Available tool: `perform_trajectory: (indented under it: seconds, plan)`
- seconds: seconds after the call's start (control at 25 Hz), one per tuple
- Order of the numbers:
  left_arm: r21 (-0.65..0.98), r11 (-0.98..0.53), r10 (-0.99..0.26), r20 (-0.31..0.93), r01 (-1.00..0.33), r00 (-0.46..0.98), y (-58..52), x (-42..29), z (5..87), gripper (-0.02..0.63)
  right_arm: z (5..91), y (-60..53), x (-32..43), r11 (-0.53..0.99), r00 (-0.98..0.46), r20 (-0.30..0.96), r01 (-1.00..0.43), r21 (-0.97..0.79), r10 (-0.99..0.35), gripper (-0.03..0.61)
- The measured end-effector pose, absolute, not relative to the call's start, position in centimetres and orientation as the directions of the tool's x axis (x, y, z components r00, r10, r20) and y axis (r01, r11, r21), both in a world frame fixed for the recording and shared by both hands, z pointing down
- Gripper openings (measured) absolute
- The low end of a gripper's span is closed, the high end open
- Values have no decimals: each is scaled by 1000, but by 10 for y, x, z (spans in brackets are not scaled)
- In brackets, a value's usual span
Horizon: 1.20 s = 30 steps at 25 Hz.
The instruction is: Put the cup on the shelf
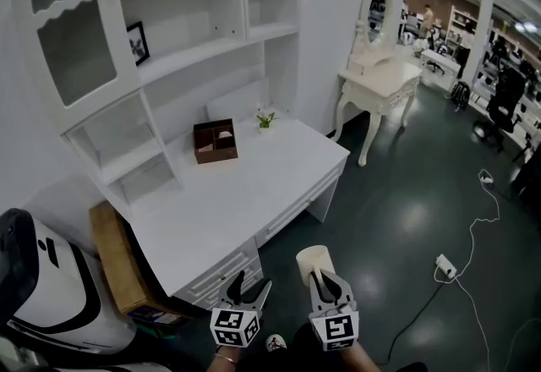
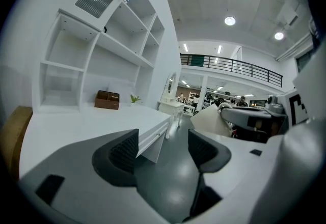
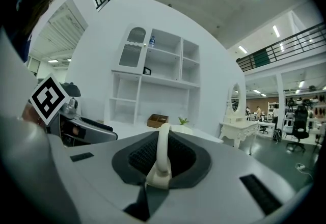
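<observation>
A cream cup [image 1: 314,263] hangs in the air in front of the white desk [image 1: 279,184], with my right gripper [image 1: 326,281] shut on its wall. In the right gripper view the cup's thin wall [image 3: 163,139] stands edge-on, pinched between the dark pads of my right gripper [image 3: 162,156]. My left gripper [image 1: 251,284] is beside it, open and holding nothing; in its own view the left gripper [image 2: 163,149] shows a wide gap between its jaws, and the cup [image 2: 214,119] appears at the right. The white shelf unit [image 1: 199,45] rises behind the desk.
On the desk stand a brown box [image 1: 215,140] and a small plant [image 1: 265,119]. A picture frame [image 1: 138,42] sits on a shelf. A cardboard box [image 1: 114,256] leans left of the desk. A vanity table with a mirror [image 1: 376,74] stands further right; a power strip [image 1: 445,265] lies on the dark floor.
</observation>
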<state>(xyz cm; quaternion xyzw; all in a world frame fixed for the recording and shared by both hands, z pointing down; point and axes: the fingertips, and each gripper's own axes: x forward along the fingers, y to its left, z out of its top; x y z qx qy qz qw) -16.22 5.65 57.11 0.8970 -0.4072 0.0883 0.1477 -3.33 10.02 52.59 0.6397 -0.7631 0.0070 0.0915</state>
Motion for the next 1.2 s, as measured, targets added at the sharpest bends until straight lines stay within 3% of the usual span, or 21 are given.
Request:
perform_trajectory:
  seconds: [0.44, 1.2]
  plan:
    - [193, -595, -730, 276, -780, 625, -7, -142, 582, 287, 543, 29, -10, 221, -206, 149, -971, 91, -967, 52]
    - [188, -379, -877, 241, -906, 416, -235, -59, 543, 287, 500, -239, 59, 514, -506, 93, -849, 120, -858, 52]
